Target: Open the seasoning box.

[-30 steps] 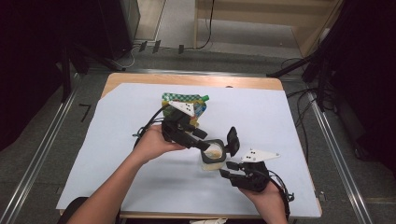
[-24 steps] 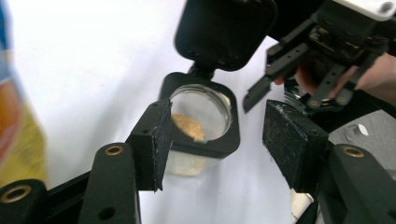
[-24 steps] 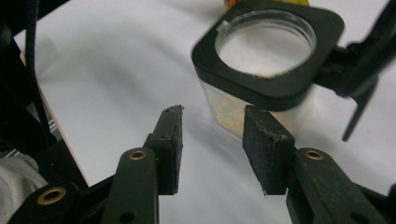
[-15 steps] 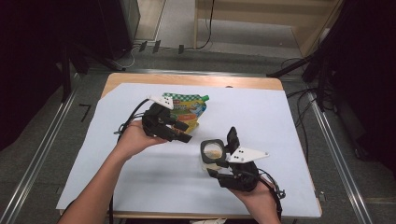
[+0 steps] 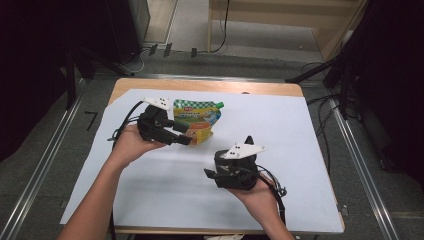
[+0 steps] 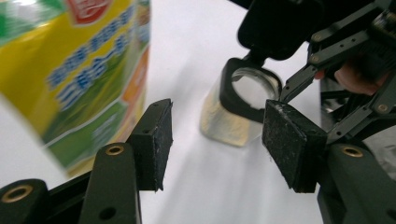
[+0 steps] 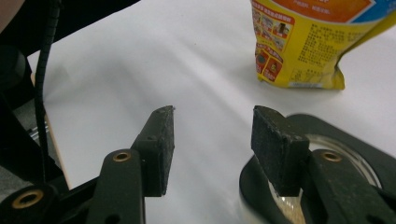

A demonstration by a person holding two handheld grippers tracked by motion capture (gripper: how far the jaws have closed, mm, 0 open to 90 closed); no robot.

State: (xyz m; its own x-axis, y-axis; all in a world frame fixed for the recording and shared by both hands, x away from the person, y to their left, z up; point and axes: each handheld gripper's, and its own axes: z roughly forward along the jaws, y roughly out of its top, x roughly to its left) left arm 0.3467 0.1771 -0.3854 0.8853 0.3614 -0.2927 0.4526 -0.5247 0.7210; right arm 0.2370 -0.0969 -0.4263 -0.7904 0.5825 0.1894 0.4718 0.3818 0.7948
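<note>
Right gripper (image 7: 213,114) open, jaws just been opening, nothing between; jar (image 7: 327,140) hard under the right-hand jaw, lower right of frame. Left gripper (image 6: 218,106) open, empty, aimed at jar mid-frame, farther off; pouch (image 6: 70,70) upright, upper left.

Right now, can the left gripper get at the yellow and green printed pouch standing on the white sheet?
Probably yes. The left gripper has open, empty jaws, and the pouch stands close beside one of them, with bare white sheet between and nothing in the way.
</note>
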